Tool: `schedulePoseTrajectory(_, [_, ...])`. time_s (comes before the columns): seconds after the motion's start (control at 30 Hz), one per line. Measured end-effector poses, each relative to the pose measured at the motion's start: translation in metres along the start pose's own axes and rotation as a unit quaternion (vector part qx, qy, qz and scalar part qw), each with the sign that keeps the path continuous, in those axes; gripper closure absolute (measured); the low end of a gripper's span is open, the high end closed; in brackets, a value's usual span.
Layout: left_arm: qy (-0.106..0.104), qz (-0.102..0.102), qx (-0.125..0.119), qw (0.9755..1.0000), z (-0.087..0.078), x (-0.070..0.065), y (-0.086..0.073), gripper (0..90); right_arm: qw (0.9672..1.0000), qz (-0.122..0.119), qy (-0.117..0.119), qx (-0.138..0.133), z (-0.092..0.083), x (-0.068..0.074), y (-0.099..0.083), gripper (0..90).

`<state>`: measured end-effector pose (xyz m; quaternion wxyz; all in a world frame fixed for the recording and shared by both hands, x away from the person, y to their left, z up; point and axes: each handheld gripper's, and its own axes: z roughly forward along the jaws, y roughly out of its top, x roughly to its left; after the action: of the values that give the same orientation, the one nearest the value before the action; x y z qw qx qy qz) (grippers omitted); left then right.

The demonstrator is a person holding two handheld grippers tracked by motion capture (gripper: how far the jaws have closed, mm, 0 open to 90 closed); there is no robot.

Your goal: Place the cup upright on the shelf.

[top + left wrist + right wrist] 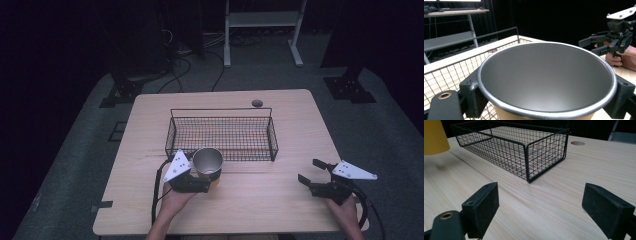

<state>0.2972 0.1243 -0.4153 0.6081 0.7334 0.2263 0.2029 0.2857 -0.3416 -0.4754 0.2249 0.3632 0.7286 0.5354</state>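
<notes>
Left gripper (pixel 204 184) jaws clamp cup (pixel 208 161) upright beside basket (pixel 272 145); right gripper (pixel 314 172) jaws wide, empty; likely basket-bound, so lift above rim, keep level.

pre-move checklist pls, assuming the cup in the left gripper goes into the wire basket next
1. Left gripper shut on cup: ok, jaws clamp both sides.
2. Cup upright, nothing inside: ok.
3. Wire basket has room: ok, nothing in it.
4. Cup clears the basket's near rim: cannot tell; it sits just before that rim.
5. Right gripper away from the path: ok, open, near the table's right edge.
</notes>
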Motion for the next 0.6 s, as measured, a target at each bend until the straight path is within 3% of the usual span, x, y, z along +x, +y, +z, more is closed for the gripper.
schedulePoseTrajectory(0.6, [-0.025,0.009,0.002,0.9996,0.015,0.014,0.036,12.1,1.0,0.0,0.001,-0.002,0.0,0.0,0.0,13.0])
